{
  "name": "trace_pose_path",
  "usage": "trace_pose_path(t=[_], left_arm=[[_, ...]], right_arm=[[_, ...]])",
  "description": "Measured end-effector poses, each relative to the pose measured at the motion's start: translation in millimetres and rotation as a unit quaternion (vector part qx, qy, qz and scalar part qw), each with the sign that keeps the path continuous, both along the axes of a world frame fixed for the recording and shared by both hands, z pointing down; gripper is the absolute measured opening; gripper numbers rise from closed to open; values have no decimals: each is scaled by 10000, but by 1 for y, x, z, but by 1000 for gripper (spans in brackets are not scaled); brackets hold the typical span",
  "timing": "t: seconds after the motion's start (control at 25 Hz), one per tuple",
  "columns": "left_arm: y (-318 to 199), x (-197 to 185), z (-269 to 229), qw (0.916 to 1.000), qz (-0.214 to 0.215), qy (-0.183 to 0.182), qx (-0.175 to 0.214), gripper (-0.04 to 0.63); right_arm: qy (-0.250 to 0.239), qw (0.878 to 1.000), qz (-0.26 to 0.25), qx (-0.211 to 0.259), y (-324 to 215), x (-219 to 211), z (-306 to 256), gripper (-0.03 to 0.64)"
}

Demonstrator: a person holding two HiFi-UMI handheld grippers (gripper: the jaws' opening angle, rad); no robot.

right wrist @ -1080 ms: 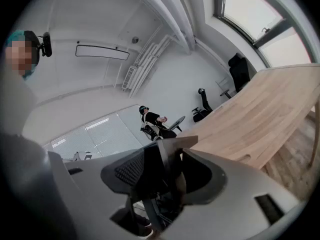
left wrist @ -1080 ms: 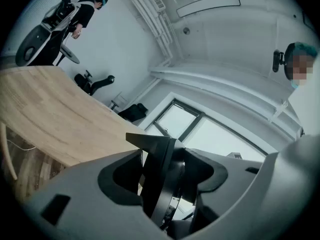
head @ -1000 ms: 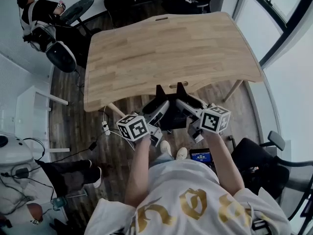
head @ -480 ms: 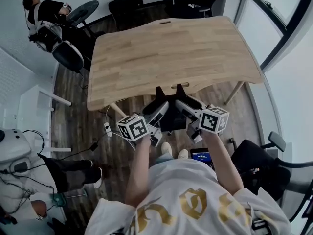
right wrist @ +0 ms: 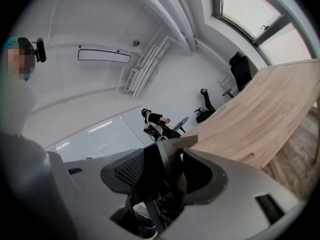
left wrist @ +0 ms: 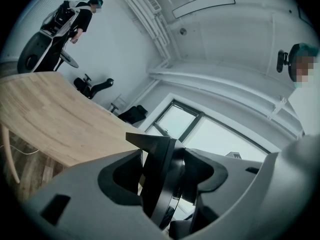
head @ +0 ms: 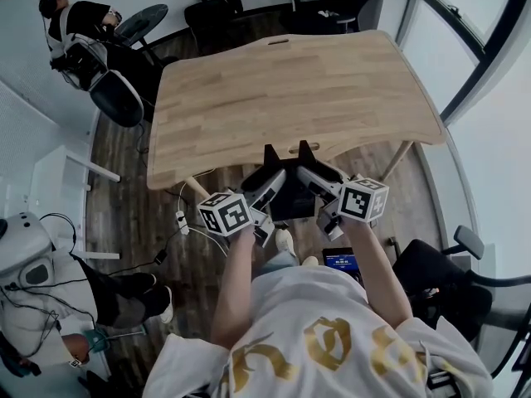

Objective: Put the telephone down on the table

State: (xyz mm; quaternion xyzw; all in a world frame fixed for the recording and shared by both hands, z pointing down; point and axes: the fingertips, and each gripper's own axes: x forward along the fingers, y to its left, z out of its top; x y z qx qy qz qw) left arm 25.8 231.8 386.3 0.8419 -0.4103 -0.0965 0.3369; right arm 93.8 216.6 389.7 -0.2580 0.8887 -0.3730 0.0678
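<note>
The telephone (head: 292, 199) is a flat black slab held in the air just short of the near edge of the wooden table (head: 290, 89), above the floor. My left gripper (head: 267, 172) is shut on its left side and my right gripper (head: 315, 171) on its right side. In the left gripper view the telephone (left wrist: 161, 176) stands edge-on between the pads of the left gripper (left wrist: 162, 156), with the table (left wrist: 50, 114) off to the left. The right gripper view shows the dark telephone (right wrist: 161, 176) pinched in the right gripper (right wrist: 167, 159), with the table (right wrist: 260, 119) ahead on the right.
Black office chairs (head: 211, 2) stand beyond the table's far edge. One person (head: 79, 36) sits at the upper left and another (head: 50, 305) at the lower left. A power strip with cables (head: 181, 219) lies on the floor. A black chair (head: 440, 272) is at my right.
Both grippers and the telephone have kept still. The person at the lower left has shifted a little, and the head view has tilted slightly.
</note>
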Motion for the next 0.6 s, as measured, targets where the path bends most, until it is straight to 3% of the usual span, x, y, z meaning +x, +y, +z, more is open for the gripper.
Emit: trace_pose_path(t=[0.32,0.6], left_arm=[[-10,0,3,9998,-49,88,152,238],[-69,-9,4,9999,-74,84,31,238]], right_arm=[[51,9998,-28,176,-11,0,1,219],[15,10000,-52,24,-71,-9,2,219]])
